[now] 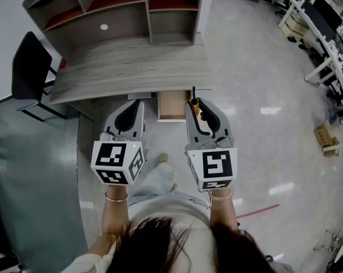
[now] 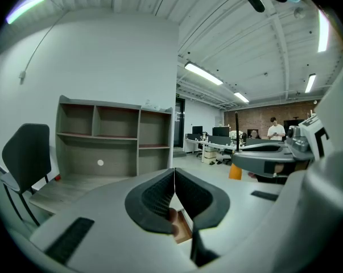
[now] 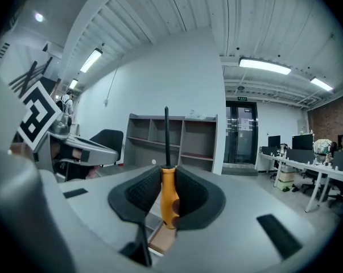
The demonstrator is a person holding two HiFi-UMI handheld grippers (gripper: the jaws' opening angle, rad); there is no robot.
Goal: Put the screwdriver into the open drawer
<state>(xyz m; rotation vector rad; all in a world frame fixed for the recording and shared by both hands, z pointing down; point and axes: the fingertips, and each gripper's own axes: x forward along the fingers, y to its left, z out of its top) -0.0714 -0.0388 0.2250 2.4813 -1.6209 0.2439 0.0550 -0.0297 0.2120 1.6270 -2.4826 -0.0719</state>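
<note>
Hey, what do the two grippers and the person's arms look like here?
Both the left gripper and right gripper are grey, tapering shells with black ribbed pads. Each carries a white cube printed with black square markers. A thin bangle circles the left wrist; the top is light.

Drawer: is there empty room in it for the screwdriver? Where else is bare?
The open drawer looks bare inside, as far as shows. The desk top is bare, from the shelves at its back to its front edge. Crowded: near the drawer's right edge, where the right tongs hold the screwdriver, and the desk's left end, by the chair.
</note>
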